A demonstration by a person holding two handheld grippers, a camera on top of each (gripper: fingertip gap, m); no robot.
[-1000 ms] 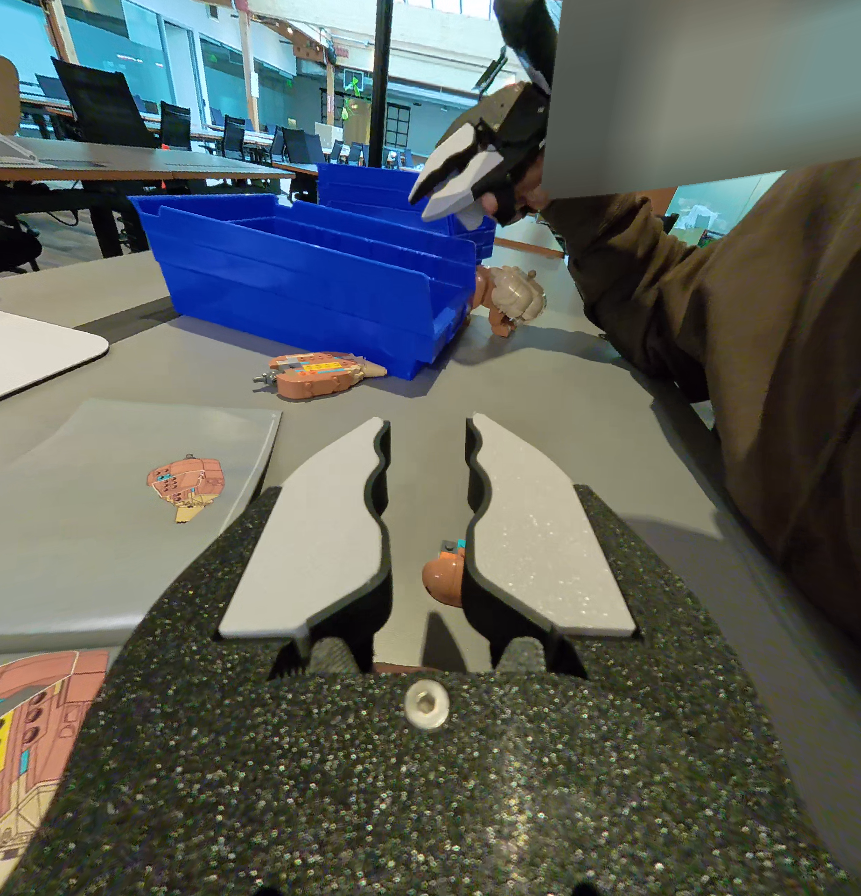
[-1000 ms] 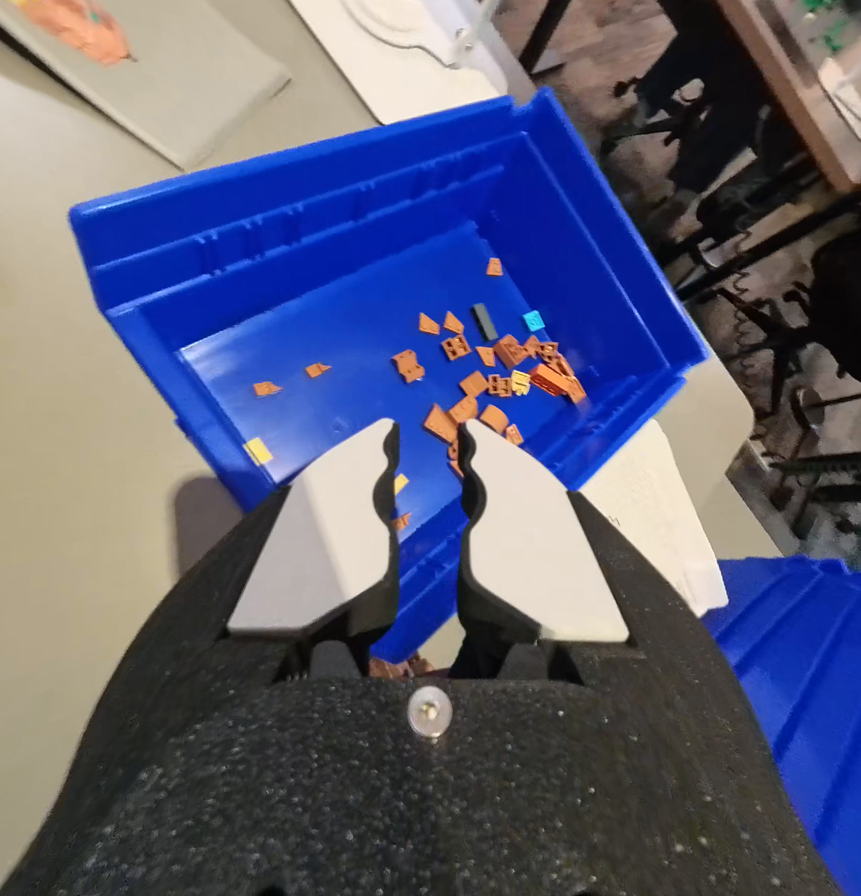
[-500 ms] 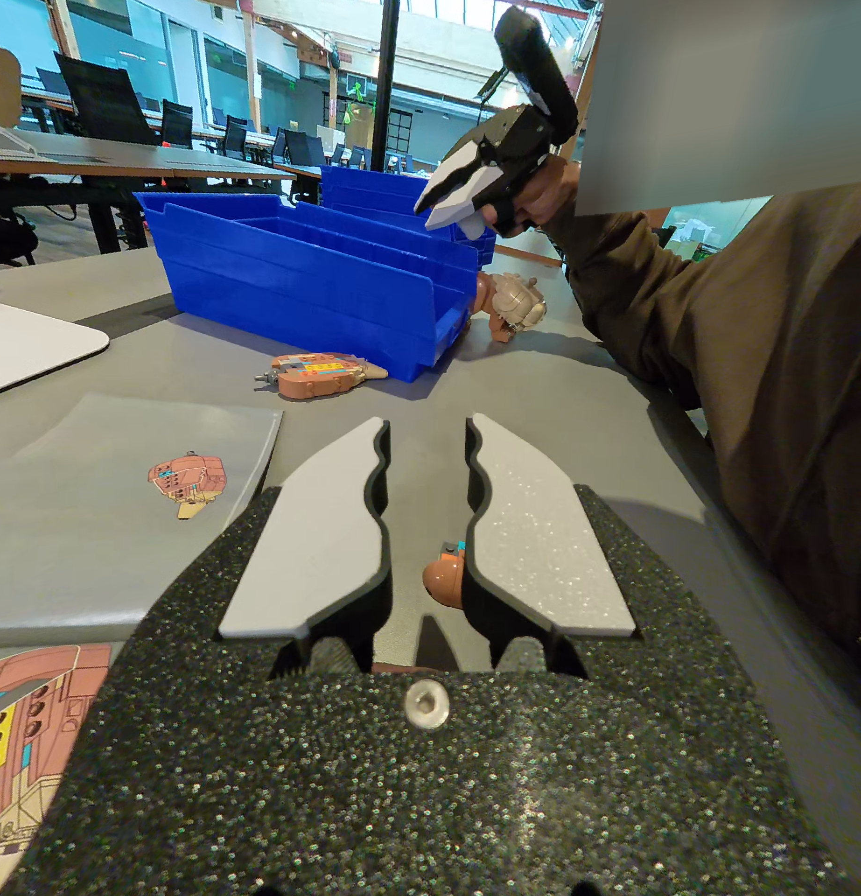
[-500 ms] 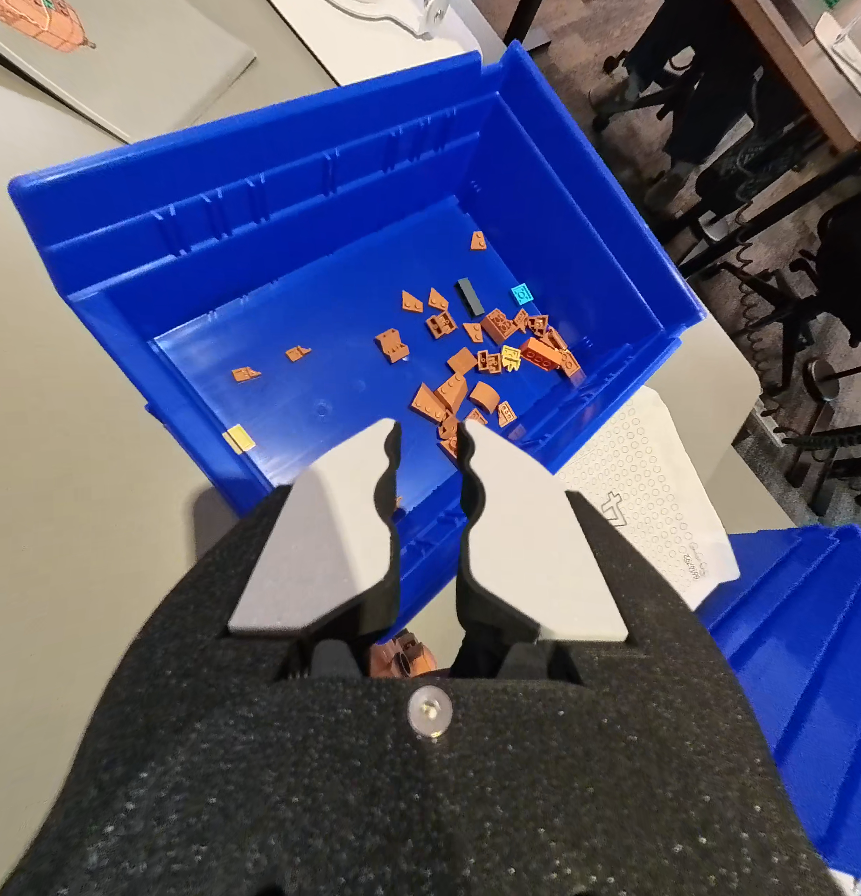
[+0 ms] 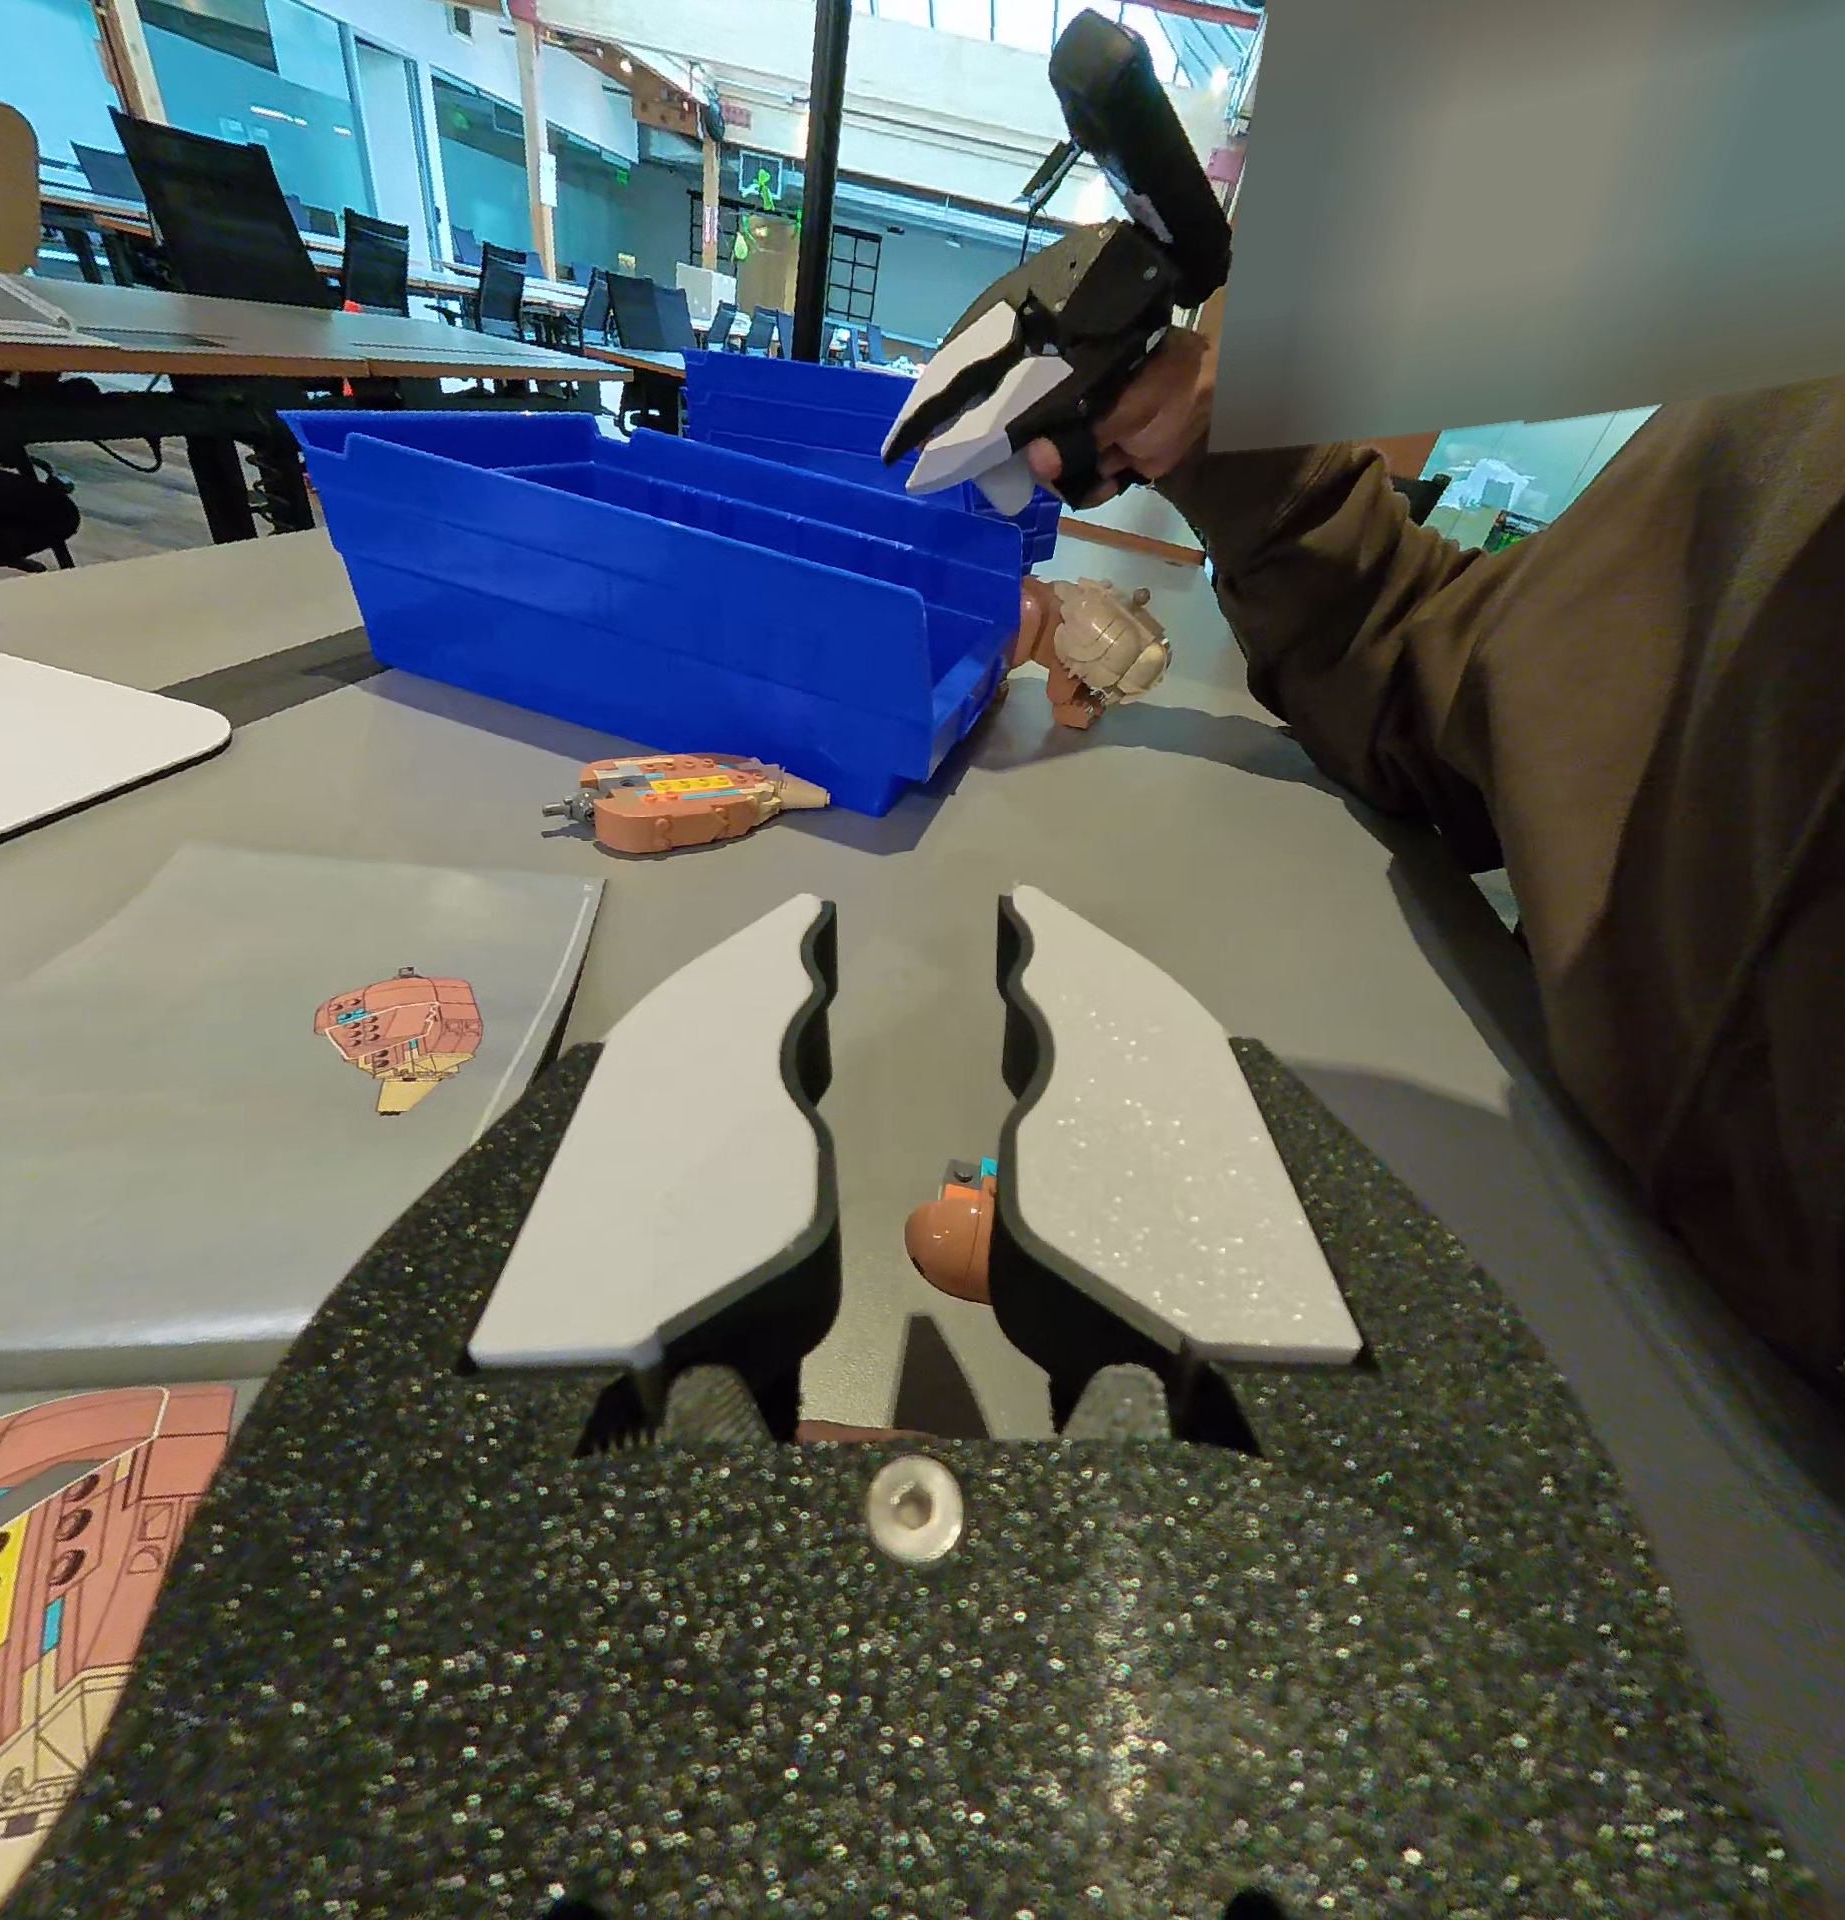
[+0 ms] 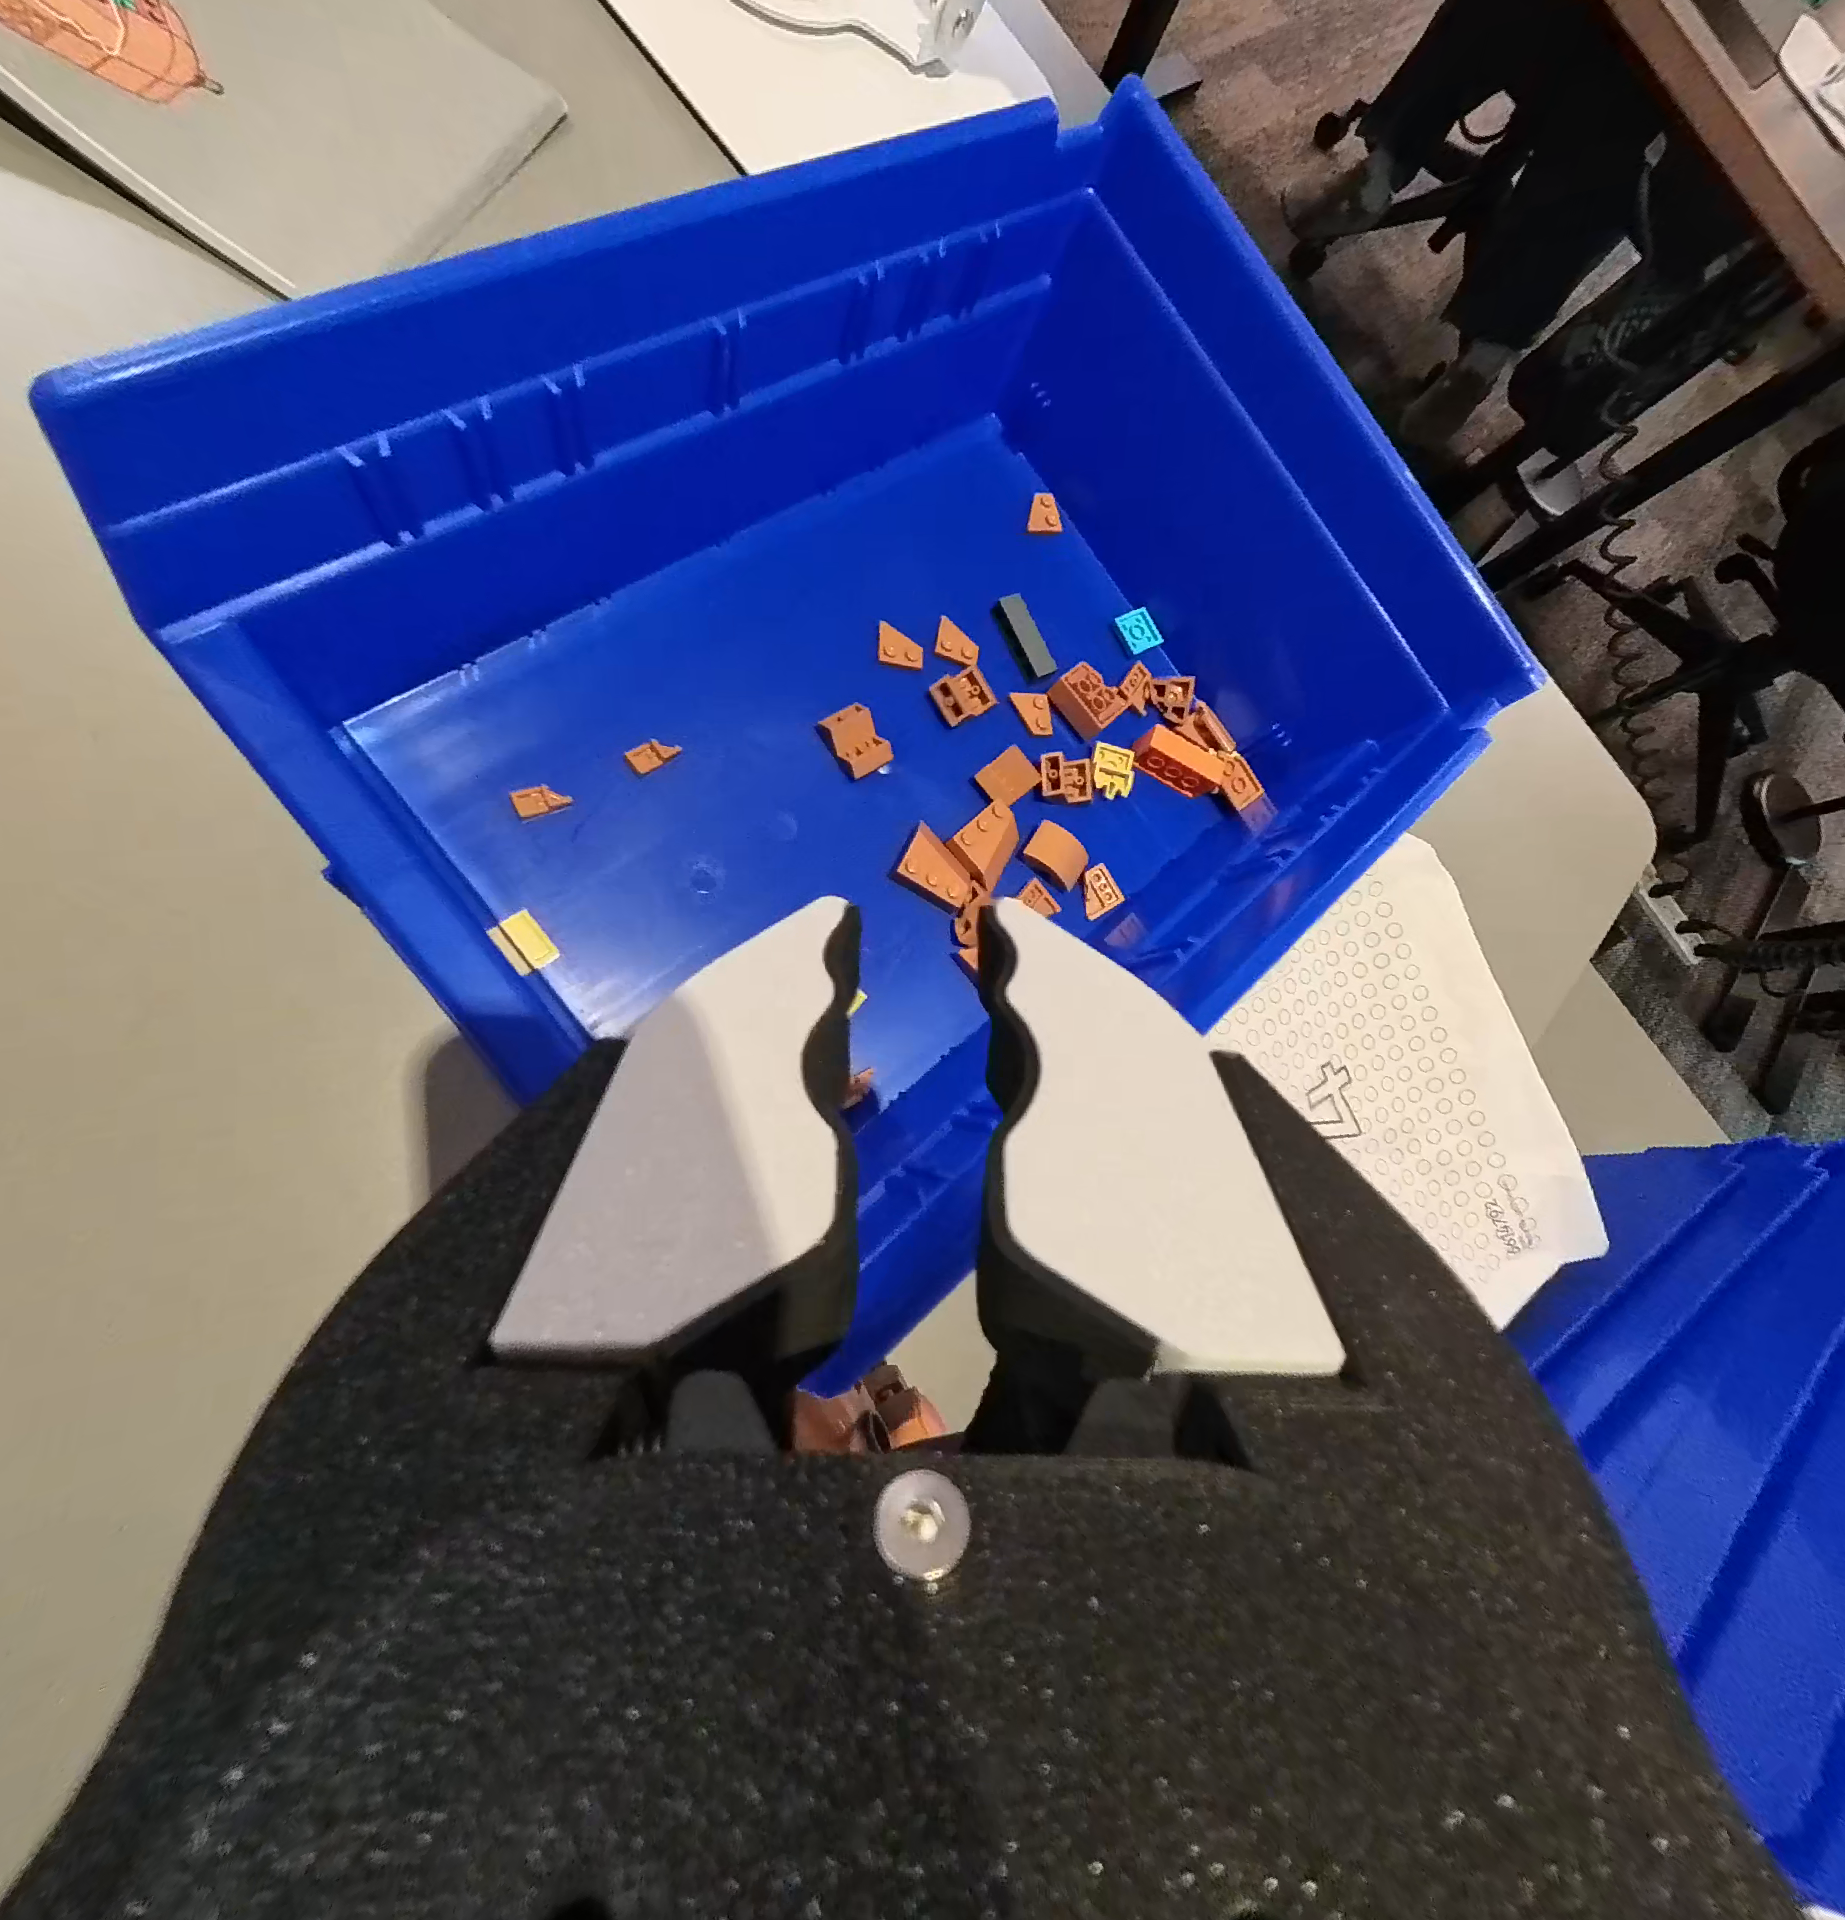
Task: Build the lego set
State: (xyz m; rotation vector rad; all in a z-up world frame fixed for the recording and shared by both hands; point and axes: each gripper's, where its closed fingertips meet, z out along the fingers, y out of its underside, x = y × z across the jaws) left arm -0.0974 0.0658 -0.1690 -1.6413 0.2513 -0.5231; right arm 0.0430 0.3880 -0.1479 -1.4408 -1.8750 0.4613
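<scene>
Grey table (image 5: pixel 1157 862), blue bin (image 6: pixel 606 436) ahead

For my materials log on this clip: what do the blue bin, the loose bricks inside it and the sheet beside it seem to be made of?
Blue bin: looks like rigid moulded plastic, semi-gloss, with ribbed walls and a light sheen on the floor.
Loose bricks: hard plastic, smooth, mostly orange-brown, with studs showing.
White sheet: thin and flat, printed with small circles; paper or a plastic bag, unclear.

Tongs (image 6: pixel 918 920) parted over blue bin (image 6: pixel 606 343) (orange bricks (image 6: pixel 1001 831) inside).
</scene>
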